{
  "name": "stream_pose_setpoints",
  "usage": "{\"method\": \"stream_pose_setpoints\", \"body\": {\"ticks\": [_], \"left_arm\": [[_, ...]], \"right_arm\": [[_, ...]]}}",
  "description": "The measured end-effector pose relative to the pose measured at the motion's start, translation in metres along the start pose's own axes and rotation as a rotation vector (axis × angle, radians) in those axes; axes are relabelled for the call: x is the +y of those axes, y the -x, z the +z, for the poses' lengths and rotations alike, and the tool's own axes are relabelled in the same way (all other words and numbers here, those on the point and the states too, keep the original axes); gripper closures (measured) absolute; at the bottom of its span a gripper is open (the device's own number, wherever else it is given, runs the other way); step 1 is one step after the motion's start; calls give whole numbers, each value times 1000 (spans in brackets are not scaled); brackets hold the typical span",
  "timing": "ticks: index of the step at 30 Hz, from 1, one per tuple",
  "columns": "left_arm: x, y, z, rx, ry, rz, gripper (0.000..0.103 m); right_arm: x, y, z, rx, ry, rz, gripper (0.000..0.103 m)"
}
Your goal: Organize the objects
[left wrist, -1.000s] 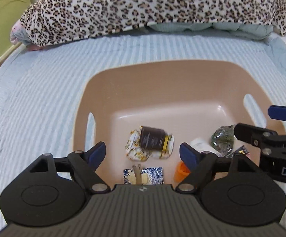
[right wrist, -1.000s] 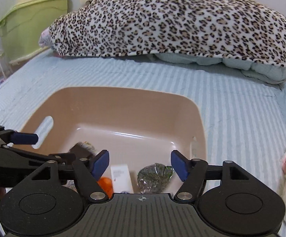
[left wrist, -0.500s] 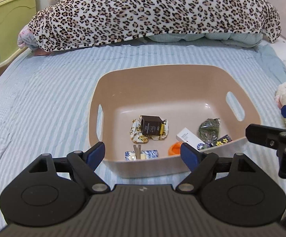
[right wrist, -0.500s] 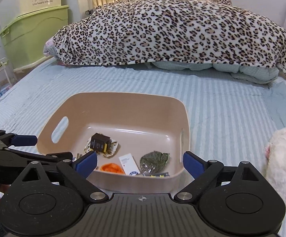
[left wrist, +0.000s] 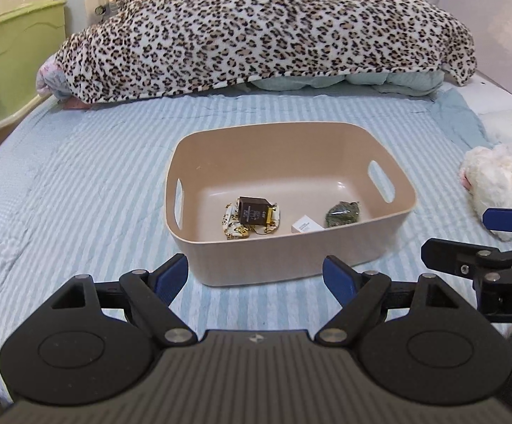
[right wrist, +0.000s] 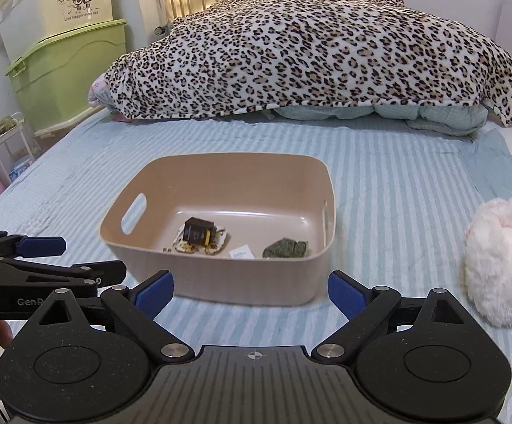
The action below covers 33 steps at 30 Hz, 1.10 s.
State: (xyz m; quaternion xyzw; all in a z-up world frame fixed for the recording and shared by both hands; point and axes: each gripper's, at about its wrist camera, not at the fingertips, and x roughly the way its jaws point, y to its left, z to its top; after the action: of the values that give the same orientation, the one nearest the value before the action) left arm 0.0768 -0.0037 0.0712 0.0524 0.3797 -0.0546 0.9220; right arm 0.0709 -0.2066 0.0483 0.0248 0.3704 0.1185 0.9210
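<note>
A tan plastic bin [left wrist: 256, 261] [right wrist: 220, 286] sits on the striped bed. Inside lie a dark brown box [left wrist: 254, 210] [right wrist: 197, 229] on a patterned packet [left wrist: 234, 228], a small white box [left wrist: 305, 227] [right wrist: 242, 252] and a green packet [left wrist: 342, 212] [right wrist: 286, 249]. My left gripper [left wrist: 256, 275] is open and empty, held in front of the bin's near wall. My right gripper [right wrist: 250, 291] is open and empty, also in front of the bin. Each gripper shows at the edge of the other's view.
A leopard-print blanket [left wrist: 256, 31] [right wrist: 309, 56] is heaped across the back of the bed. A white fluffy toy [left wrist: 496, 183] [right wrist: 499, 258] lies to the right of the bin. Green and cream storage boxes [right wrist: 65, 70] stand at the left, off the bed.
Both grippers have pulled back and up from over the bin, so the whole bin now shows in front of them. The dark box lies in the bin.
</note>
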Motion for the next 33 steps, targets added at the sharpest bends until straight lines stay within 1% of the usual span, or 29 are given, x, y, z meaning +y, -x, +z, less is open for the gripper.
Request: {"method": "stream_pose_setpoints", "body": {"ticks": [4, 7, 13, 18, 24, 33], "left_arm": [[-4, 16, -9, -13, -8, -16, 19], [-6, 31, -14, -37, -7, -14, 19], [-6, 56, -27, -67, 32, -10, 19], [-3, 74, -42, -70, 70, -18, 19], [-3, 91, -53, -72, 58, -3, 19], [-2, 109, -66, -70, 69, -10, 19]], "right_arm": [[1, 17, -10, -18, -18, 5, 7], [4, 28, -16, -25, -19, 14, 7], [14, 51, -27, -43, -8, 23, 7], [19, 66, -36, -39, -7, 49, 7], [26, 84, -47, -44, -4, 52, 7], [31, 108, -57, -48, 7, 46, 7]]}}
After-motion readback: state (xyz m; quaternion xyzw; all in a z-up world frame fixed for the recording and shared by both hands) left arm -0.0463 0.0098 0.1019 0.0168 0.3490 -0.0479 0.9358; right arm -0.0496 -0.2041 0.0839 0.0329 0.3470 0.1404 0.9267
